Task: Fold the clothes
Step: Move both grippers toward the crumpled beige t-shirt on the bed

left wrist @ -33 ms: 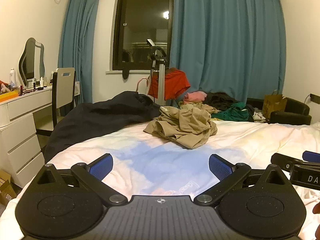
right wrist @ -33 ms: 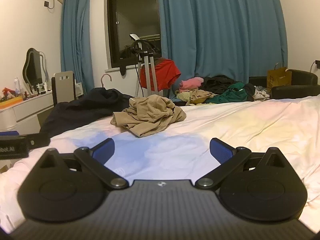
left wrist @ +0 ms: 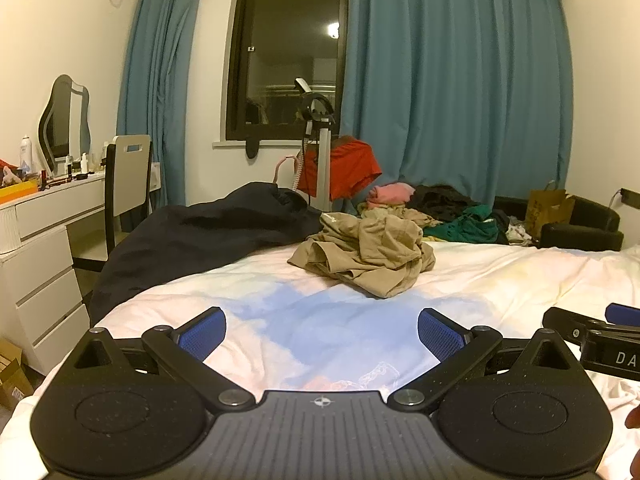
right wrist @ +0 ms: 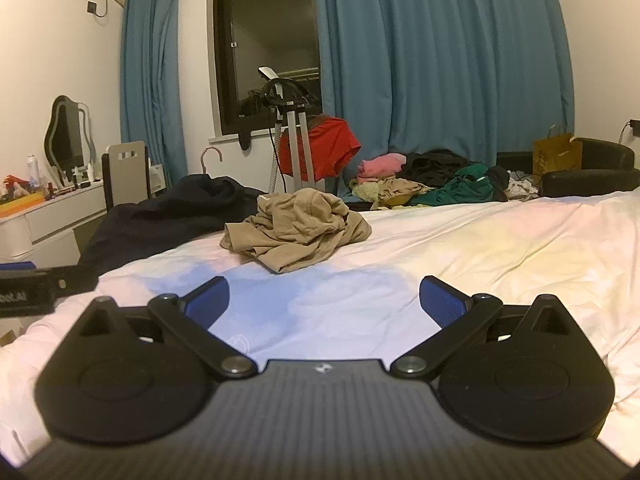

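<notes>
I hold my left gripper point(left wrist: 322, 330) and right gripper point(right wrist: 324, 298) low and level over the bed point(left wrist: 500, 276), both spread wide, grasping nothing. The crumpled beige garment point(left wrist: 368, 258) lies ahead, its orientation unclear.

Crumpled tan garment point(left wrist: 366, 258), white bedspread point(left wrist: 500, 276) with blue patch, possibly navy blanket point(left wrist: 208, 236)

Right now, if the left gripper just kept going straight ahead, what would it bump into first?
Probably the crumpled tan garment on the bed. The left gripper is open, with only bare sheet before it until that heap, which sits slightly right of centre, so it might only clip it.
</notes>
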Motion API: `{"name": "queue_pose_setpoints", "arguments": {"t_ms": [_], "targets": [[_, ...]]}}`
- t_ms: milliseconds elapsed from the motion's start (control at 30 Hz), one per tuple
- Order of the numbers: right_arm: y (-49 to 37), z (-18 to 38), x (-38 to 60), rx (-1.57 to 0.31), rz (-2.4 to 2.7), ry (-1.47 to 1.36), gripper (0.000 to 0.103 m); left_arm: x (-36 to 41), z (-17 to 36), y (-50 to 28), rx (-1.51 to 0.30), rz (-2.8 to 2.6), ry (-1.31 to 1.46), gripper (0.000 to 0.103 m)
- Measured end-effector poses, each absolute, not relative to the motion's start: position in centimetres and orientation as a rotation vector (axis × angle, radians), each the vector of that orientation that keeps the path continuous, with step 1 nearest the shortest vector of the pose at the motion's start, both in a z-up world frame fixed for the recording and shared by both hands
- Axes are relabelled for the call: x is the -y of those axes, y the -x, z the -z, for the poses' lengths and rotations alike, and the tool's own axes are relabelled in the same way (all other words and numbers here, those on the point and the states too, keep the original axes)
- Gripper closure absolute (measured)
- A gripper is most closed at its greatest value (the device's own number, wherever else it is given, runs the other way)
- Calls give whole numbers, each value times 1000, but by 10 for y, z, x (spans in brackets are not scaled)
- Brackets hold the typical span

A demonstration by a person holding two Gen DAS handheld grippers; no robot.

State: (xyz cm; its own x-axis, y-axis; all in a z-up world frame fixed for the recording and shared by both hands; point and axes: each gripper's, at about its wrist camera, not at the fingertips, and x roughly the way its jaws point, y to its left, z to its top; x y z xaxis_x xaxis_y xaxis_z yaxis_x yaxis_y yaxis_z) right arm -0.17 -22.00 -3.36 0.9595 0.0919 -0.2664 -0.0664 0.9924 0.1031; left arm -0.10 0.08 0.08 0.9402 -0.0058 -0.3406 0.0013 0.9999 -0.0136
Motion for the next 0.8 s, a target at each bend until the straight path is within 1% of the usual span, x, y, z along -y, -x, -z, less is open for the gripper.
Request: {"name": "queue_pose_setpoints", "arguments": {"t_ms": [233,400,800], "targets": [[8,33,219,-247,-72,-115,0,-4,-4,5,-322,12,6,0],[3,34,219,-273,-63,-101,0,-6,-6,8,-303,16,0,0],[4,35,226,-283,-52,-114,0,0,5,9,-306,-28,-22,0]]}}
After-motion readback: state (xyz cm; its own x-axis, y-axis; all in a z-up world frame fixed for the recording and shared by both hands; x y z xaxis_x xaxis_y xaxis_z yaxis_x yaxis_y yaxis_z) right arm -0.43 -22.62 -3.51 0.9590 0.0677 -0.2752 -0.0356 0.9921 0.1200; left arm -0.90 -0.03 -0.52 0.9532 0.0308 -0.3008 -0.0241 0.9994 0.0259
